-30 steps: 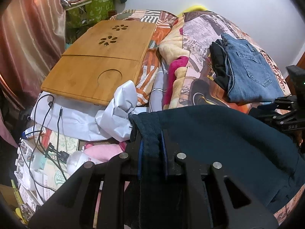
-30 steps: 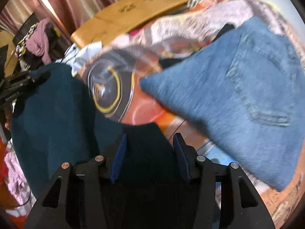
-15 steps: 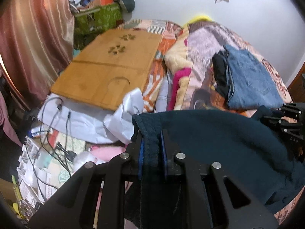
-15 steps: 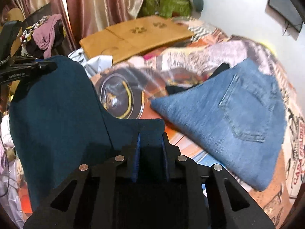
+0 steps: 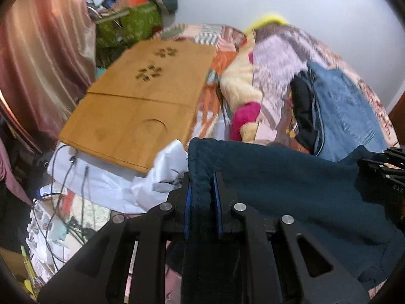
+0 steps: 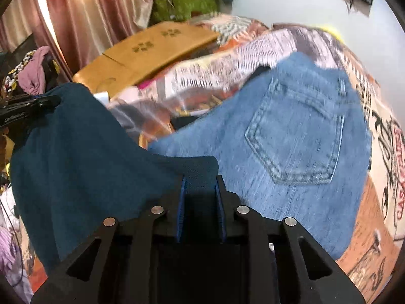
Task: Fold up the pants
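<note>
Pinching a corner of the teal pants (image 5: 291,182), the left claw (image 5: 202,197) has its blue pads closed tight on a rolled hem, with cloth bunched between them and trailing down under the jaws. The right claw (image 6: 200,195) grips the other corner the same way: a second ago its jaws stood apart around the cloth, and now they are drawn in on it, so both ends are held. Between the two claws the pants hang as one slack sheet, raised off the bed (image 6: 374,202) rather than lying on it; the lower part drops out of view, so I cannot tell whether any of it touches the bedding.

Over the last second both cameras have also risen and tipped up: more wall and curtain (image 5: 38,63) shows, and the bed sits lower in view. I read that as the pants being lifted and stretched for laying out or doubling over, an early step, with no fold visible yet.

Beyond the sheet lie folded jeans (image 6: 291,139) on the printed cover, with a dark garment (image 5: 303,111) tucked just beside them. To the left sits a wooden tray (image 5: 136,106), and white cloth (image 5: 162,174) and cables (image 5: 58,202) below it. If the pants come down forward they would land near the jeans, so the free patch of cover nearer the claws looks the safer spot.
</note>
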A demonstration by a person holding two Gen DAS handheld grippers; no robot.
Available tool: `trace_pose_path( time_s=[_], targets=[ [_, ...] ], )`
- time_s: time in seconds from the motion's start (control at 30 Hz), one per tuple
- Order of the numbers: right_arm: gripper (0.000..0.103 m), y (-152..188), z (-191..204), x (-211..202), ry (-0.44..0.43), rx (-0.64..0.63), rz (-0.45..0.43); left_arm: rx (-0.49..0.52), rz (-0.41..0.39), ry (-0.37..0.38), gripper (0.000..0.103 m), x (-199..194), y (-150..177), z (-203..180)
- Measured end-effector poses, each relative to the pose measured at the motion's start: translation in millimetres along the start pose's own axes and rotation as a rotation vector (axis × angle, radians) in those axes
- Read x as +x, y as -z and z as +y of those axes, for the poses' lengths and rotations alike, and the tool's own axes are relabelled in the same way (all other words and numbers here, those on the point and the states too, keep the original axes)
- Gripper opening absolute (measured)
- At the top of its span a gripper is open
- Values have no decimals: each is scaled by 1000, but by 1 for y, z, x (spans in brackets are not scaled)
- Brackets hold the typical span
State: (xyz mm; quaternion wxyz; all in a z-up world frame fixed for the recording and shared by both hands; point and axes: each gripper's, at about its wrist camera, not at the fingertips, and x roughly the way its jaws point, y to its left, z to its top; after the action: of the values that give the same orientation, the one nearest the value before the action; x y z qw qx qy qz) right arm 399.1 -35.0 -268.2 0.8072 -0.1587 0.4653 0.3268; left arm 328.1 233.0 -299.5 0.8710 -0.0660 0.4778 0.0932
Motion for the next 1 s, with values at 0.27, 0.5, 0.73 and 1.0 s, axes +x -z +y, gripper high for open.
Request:
trace_pose_path(
  time_s=[0.27,0.5,0.73,1.0],
  targets=[
    [24,18,-2,-62,24,-11,-57,-54,-7,98,21,-32,2,12],
    [25,44,-2,-120,-1,59,-121,-28,-85,68,39,-91,32,28],
    [30,65,26,-142,-29,78,-153,-24,-39,108,44,-99,71,33],
    [40,91,59,-125,-79,92,-122,57,16,152,58,-85,111,5]
  ],
)
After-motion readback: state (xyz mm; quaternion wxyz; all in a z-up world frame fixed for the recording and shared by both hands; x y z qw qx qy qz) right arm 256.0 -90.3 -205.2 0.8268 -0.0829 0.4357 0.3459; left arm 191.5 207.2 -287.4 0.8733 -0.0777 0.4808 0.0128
